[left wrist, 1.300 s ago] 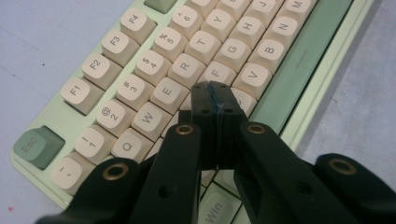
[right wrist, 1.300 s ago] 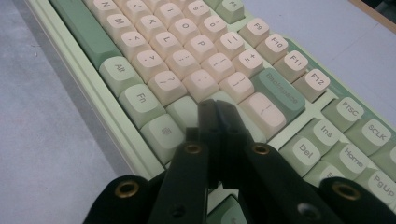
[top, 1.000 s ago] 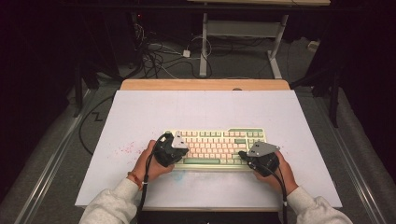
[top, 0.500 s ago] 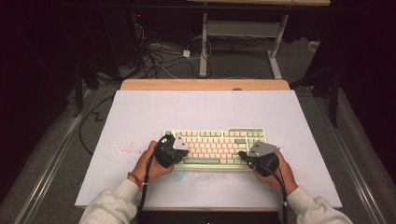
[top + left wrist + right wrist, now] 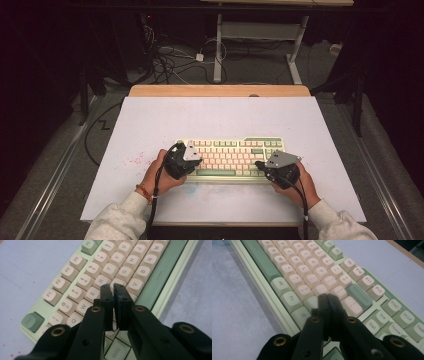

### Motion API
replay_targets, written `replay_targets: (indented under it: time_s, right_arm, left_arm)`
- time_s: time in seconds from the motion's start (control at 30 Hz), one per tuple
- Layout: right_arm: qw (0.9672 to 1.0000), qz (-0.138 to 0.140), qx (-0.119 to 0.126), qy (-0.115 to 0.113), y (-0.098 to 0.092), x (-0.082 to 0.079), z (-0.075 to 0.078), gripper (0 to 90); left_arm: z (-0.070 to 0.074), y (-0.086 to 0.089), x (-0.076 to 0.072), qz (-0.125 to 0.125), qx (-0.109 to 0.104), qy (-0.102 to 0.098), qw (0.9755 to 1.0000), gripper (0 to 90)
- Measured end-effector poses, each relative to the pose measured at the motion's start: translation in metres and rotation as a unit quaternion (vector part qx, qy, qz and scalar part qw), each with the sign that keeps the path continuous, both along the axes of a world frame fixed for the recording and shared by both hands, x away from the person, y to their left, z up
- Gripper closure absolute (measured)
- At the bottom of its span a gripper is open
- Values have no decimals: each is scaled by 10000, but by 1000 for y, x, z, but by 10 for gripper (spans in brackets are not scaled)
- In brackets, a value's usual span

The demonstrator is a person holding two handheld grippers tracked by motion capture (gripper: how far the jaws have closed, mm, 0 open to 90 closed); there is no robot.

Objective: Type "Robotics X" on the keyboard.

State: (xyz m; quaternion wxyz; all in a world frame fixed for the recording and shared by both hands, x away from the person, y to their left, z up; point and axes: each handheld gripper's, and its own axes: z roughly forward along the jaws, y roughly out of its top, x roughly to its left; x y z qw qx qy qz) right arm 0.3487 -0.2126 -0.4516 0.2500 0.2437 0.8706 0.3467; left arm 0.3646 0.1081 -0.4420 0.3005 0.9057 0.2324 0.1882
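Keyboard (image 5: 232, 157) lies on table (image 5: 150, 125), tongs (image 5: 192, 162) at its ends.

From my remote seat I saw two pale grey, soft knitted sleeves (image 5: 117, 222) reaching to the wrists, and a thin reddish-orange band (image 5: 143, 192) circled the left wrist. The black plastic left gripper (image 5: 193, 165) carried a grey three-cornered plate on top, as did the matching black right gripper (image 5: 261, 165). A black cable (image 5: 156, 200) trailed from each. Up close, the matte black jaws showed brass-ringed pivot holes (image 5: 95, 309) and small screw recesses.
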Motion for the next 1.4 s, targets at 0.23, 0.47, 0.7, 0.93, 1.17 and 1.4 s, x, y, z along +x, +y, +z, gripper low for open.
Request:
replay_targets:
  time_s: [0.23, 0.47, 0.7, 0.93, 1.17, 1.4]
  right_arm:
    - [9998, 2, 158, -80, -1, -1, 8, 897]
    - [9995, -19, 273, -130, -2, -1, 12, 872]
    - [9990, -68, 400, -199, -4, -1, 16, 810]
    - [9982, -196, 501, -254, -6, 0, 18, 672]
    - [9972, -331, 616, -281, -6, 2, 17, 425]
    - [9948, -649, 685, -383, -4, 4, 15, 210]
  left_arm:
    - [1, 1, 0, 46, -109, -82, 9999, 763]
    - [3, 3, -1, 224, -225, -287, 9991, 596]
    - [4, 3, -3, 369, -279, -526, 9975, 413]
    - [5, 3, -5, 369, -407, -626, 9965, 279]
    - [5, 3, -6, 435, -460, -743, 9952, 184]
    - [4, 2, -9, 439, -452, -851, 9944, 161]
